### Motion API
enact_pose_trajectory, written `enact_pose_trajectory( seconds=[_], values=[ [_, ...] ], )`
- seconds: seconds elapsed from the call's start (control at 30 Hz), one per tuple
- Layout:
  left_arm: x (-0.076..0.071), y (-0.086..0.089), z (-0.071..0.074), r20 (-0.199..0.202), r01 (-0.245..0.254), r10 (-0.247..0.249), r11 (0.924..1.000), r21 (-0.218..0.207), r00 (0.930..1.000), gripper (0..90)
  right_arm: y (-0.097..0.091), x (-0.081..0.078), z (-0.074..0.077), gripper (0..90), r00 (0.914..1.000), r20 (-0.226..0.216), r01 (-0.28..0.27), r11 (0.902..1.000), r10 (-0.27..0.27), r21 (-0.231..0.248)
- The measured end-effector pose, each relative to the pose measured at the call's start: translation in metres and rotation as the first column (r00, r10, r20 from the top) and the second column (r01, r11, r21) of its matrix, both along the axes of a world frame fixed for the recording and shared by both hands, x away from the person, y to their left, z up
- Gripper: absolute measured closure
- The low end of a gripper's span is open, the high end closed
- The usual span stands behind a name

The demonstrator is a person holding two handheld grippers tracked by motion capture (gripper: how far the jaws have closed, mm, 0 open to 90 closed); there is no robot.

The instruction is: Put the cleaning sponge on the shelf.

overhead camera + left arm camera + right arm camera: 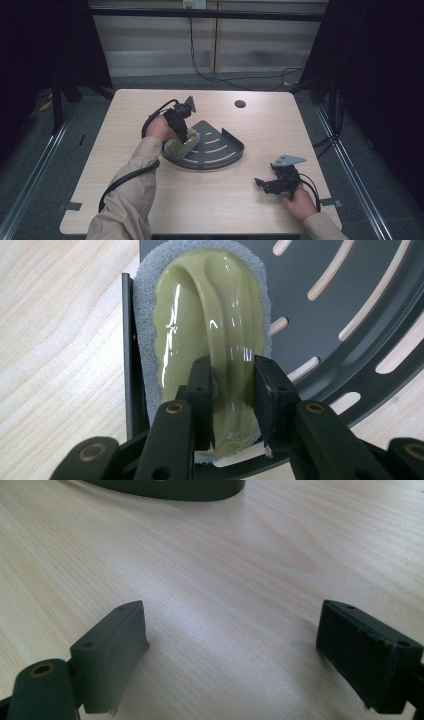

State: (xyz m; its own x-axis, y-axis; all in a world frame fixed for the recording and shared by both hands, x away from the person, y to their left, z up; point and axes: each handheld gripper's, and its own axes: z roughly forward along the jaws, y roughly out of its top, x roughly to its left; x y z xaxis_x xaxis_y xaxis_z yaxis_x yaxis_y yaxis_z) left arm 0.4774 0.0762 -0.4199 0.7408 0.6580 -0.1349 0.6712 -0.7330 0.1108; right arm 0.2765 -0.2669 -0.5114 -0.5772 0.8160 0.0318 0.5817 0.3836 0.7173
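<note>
The left hand-held gripper (234, 390) is clamped on the raised ridge of a pale green scrubber handle (210, 325), whose grey scouring pad (150, 270) lies flat on the left end of a dark grey slotted corner shelf (350, 285). That shelf (220, 147) rests near the middle of the desk (125, 115), curved edge toward the person. The right hand-held gripper (263, 184) rests low at the near right of the desk, well apart from the shelf, with its jaws spread wide over bare wood and nothing between them.
</note>
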Motion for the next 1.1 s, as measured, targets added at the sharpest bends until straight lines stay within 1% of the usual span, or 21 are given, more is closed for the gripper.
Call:
enact_pose_trajectory(
  seconds=[0.53,0.57,0.7,0.9,1.1],
  values=[
    [-0.002,0.005,-0.002,-0.004,-0.011,0.011,0.9999,0.009,0.9999,69.3,0.0,0.0,0.0,12.3,1.0,0.001,0.0,1.0,0.0,-0.001],
    [-0.002,0.005,-0.002,0.002,-0.015,0.015,0.9998,0.01,0.9999,68.0,0.0,0.0,0.0,12.3,1.0,0.0,0.0,1.0,0.0,-0.001],
    [-0.002,0.008,-0.002,-0.003,-0.017,0.017,0.9998,0.009,0.9998,67.7,0.0,0.0,0.0,12.3,1.0,0.002,-0.001,1.0,0.001,-0.001],
    [-0.002,0.01,0.0,0.005,-0.023,0.023,0.9997,0.009,0.9997,67.5,0.0,0.0,0.0,12.3,1.0,0.001,-0.001,1.0,0.001,-0.001],
    [-0.003,0.011,0.0,0.008,-0.028,0.027,0.9995,0.018,0.9996,64.8,0.0,0.0,0.0,12.3,1.0,0.001,0.0,1.0,0.0,-0.001]
  ],
)
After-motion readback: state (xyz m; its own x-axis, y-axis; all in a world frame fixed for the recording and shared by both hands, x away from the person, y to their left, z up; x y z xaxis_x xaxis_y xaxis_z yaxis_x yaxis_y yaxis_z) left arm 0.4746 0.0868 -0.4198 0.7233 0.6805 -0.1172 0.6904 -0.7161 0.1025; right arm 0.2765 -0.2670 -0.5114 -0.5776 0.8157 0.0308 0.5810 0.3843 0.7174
